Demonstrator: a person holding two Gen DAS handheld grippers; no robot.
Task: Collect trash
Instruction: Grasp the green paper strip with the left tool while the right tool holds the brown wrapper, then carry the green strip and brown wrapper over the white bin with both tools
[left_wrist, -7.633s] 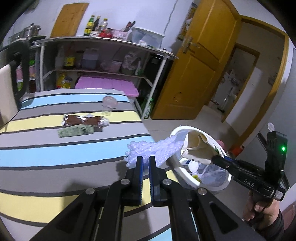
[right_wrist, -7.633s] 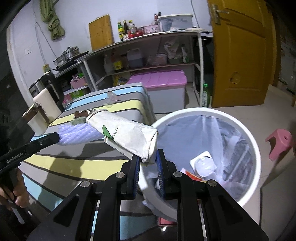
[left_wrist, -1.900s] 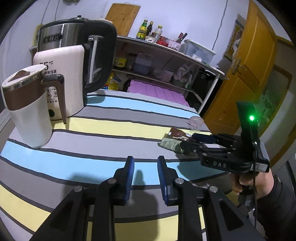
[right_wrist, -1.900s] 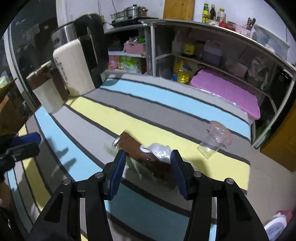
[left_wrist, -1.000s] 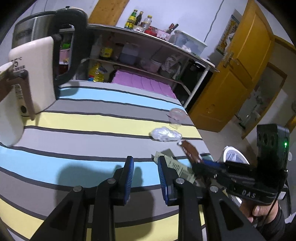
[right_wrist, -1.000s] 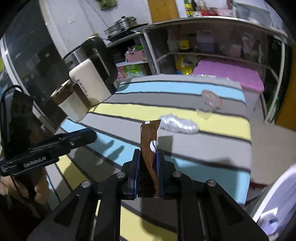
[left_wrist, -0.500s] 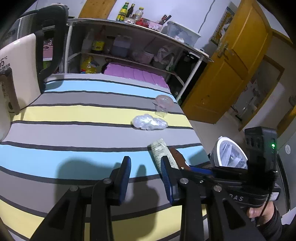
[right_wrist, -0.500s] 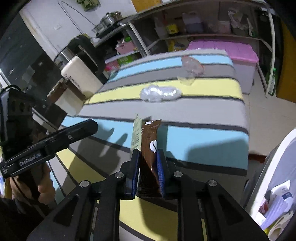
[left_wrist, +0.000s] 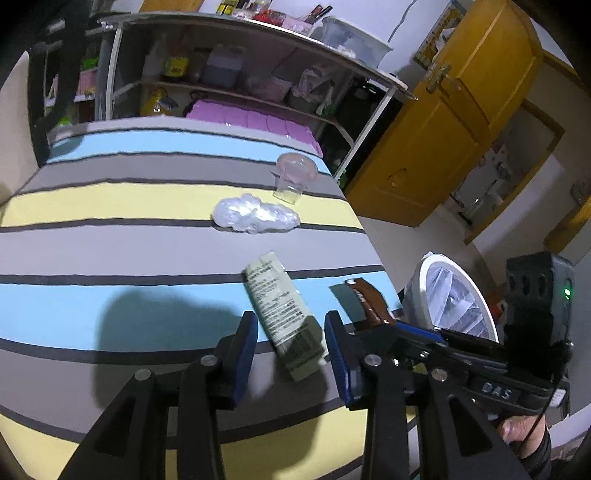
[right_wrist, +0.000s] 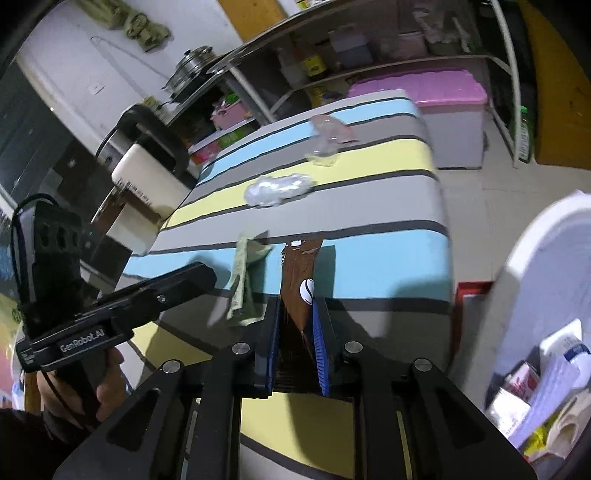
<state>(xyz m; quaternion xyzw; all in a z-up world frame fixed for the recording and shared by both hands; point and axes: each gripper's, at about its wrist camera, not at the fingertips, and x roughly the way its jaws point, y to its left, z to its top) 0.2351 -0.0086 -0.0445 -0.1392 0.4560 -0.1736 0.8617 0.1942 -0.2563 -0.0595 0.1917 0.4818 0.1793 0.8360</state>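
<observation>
Right gripper (right_wrist: 293, 325) jaws clamped on brown wrapper (right_wrist: 301, 273), now lifted off striped bench (left_wrist: 110, 251) toward white bin (left_wrist: 448, 295) at 3 o'clock, left gripper (left_wrist: 290, 354) jaws just opening, now straddling green packet (left_wrist: 282, 314) without pressing it, crumpled plastic (left_wrist: 255, 218) at 12 o'clock.

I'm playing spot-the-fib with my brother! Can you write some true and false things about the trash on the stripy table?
1. The right gripper holds a brown wrapper. True.
2. The green packet is already in the bin. False: it lies on the striped table, between the open left gripper fingers.
3. The clear plastic cup stands upright. False: it lies on its side.
4. A crumpled clear plastic wad lies near the cup. True.
5. The white bin sits on the table. False: it stands on the floor beside it.
</observation>
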